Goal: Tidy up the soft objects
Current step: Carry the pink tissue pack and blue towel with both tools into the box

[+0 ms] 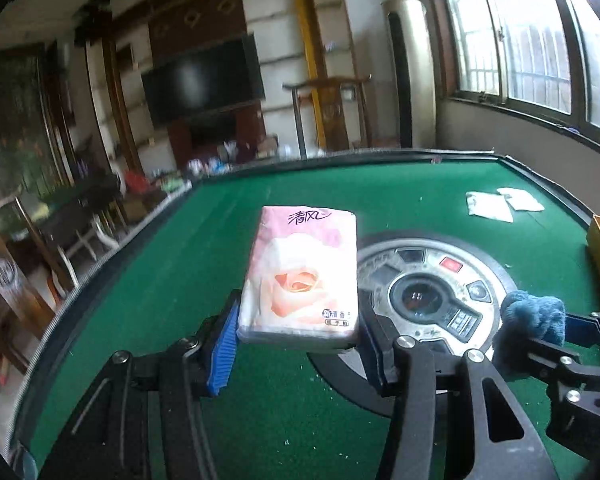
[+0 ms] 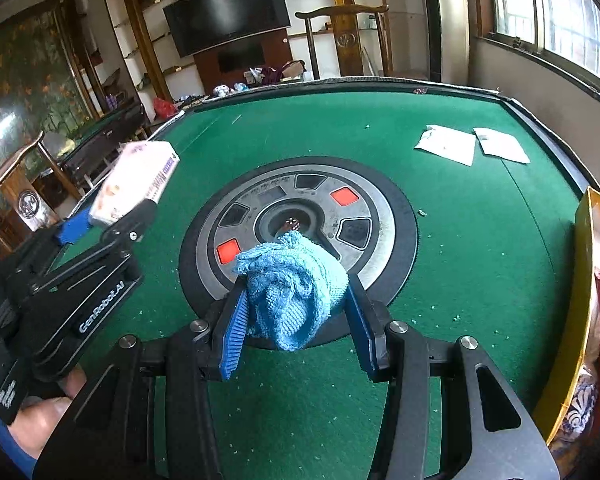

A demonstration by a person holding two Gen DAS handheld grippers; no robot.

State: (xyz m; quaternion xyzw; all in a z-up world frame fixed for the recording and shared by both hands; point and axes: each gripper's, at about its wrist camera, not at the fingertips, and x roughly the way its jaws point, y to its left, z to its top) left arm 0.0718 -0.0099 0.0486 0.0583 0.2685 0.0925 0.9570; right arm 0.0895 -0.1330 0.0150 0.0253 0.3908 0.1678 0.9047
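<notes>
A pink tissue pack (image 1: 300, 276) printed with a rose is lifted off the green table (image 1: 180, 300), pinched between the blue pads of my left gripper (image 1: 296, 340). The same pack (image 2: 134, 182) shows at the left of the right wrist view, with the left gripper (image 2: 100, 224) under it. My right gripper (image 2: 296, 316) is shut on a crumpled blue cloth (image 2: 292, 288), held above the round centre console (image 2: 296, 216). In the left wrist view the cloth (image 1: 534, 316) and right gripper (image 1: 540, 332) appear at the right edge.
Two white paper sheets (image 2: 472, 144) lie at the table's far right. A yellow box (image 2: 588, 312) with patterned contents stands at the right edge. Small white crumbs dot the felt. A hand (image 2: 48, 416) holds the left gripper's handle. Chairs and a TV stand beyond the table.
</notes>
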